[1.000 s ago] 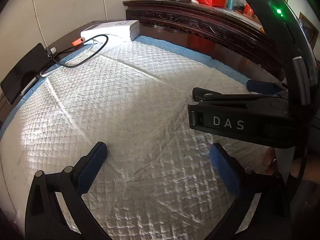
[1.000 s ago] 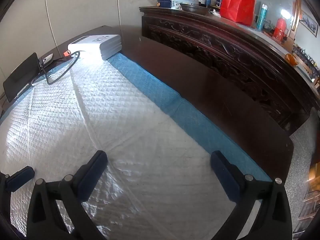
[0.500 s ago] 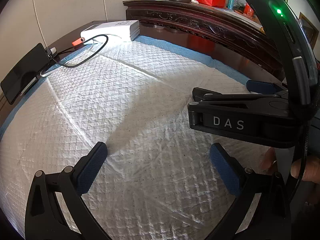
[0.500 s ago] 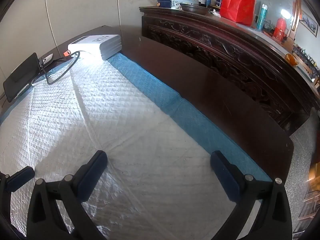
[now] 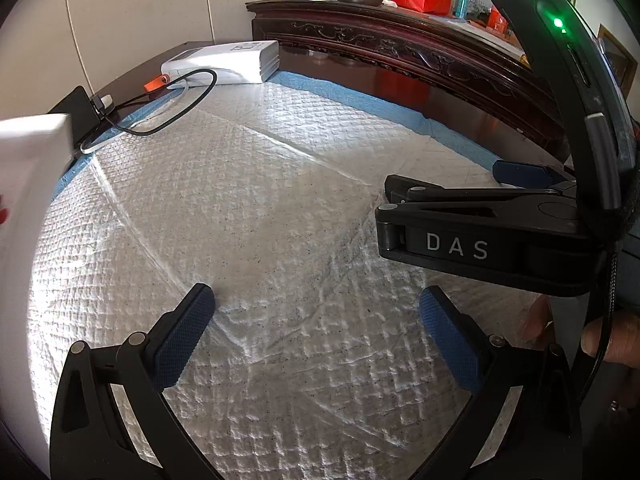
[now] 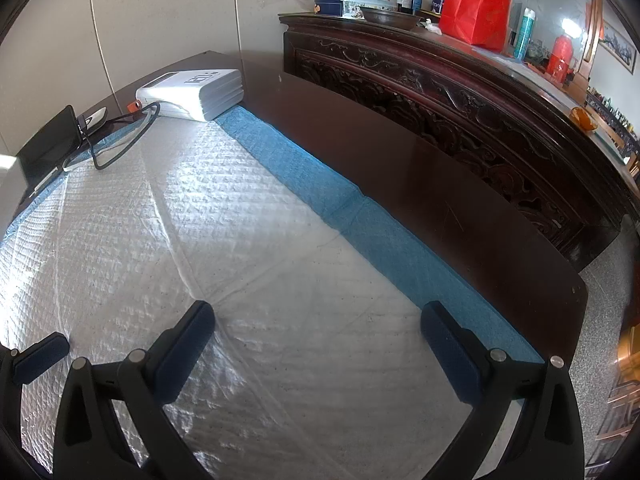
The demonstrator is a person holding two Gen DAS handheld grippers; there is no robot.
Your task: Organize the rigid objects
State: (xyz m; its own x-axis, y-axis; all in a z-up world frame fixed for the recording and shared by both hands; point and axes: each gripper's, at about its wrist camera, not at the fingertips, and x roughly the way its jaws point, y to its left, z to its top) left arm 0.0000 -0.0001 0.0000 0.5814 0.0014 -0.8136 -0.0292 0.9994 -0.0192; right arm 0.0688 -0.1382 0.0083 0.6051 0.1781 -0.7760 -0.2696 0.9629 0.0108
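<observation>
My left gripper [image 5: 316, 332] is open and empty, low over a white quilted pad [image 5: 260, 208] on a dark table. My right gripper [image 6: 318, 344] is open and empty over the same pad [image 6: 200, 220]; its black body marked DAS [image 5: 480, 240] shows at the right of the left wrist view. A large white object [image 5: 24, 208], blurred, fills the left edge of the left wrist view; a corner of it [image 6: 6, 164] shows in the right wrist view. No other loose object lies on the pad.
A white box-like device [image 5: 228, 62] with a black cable [image 5: 180, 112] and orange tag [image 5: 157, 81] sits at the pad's far corner. A dark phone [image 6: 48, 148] stands at the left. A carved dark sideboard [image 6: 460, 92] with jars and a red bag [image 6: 474, 6] runs behind.
A large white object has come into view at the left edge of both views. Both grippers have stayed open and nearly still.
</observation>
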